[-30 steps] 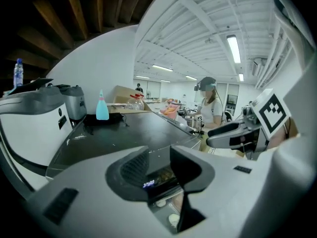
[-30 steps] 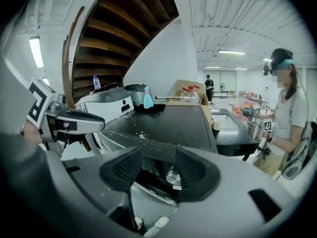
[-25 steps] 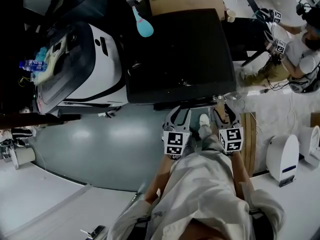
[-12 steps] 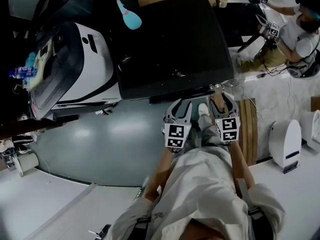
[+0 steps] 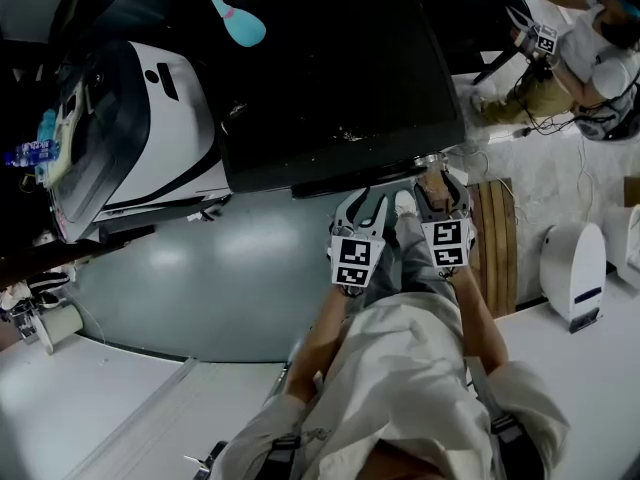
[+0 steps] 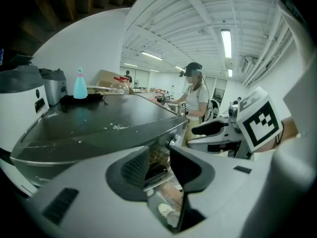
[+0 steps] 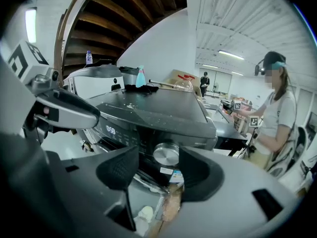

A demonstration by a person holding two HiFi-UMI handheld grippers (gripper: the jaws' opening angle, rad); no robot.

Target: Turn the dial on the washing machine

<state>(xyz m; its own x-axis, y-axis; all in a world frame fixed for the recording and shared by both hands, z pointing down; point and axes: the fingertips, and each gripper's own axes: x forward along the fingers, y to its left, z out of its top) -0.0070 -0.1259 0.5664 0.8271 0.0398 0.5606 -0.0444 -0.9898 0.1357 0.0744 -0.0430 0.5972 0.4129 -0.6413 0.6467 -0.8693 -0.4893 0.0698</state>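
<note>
One teal bottle (image 7: 141, 77) (upright) beyond dial (image 7: 166, 153)

Your washing machine (image 5: 330, 78) is black to dark charcoal. Its lid is flecked with pale specks, and its front panel shows white digits. The dial (image 7: 166, 153) is brushed silver. By the lid's far left corner there is a turquoise bottle (image 5: 237, 23). The appliance (image 5: 170, 118) beside the machine is white with a black band. The floor (image 5: 200, 278) is glossy grey-blue. Your left gripper (image 6: 158, 170) is pale grey with black ribbed pads (image 6: 133, 170), and its cube (image 5: 351, 263) bears black-and-white square markers.
</note>
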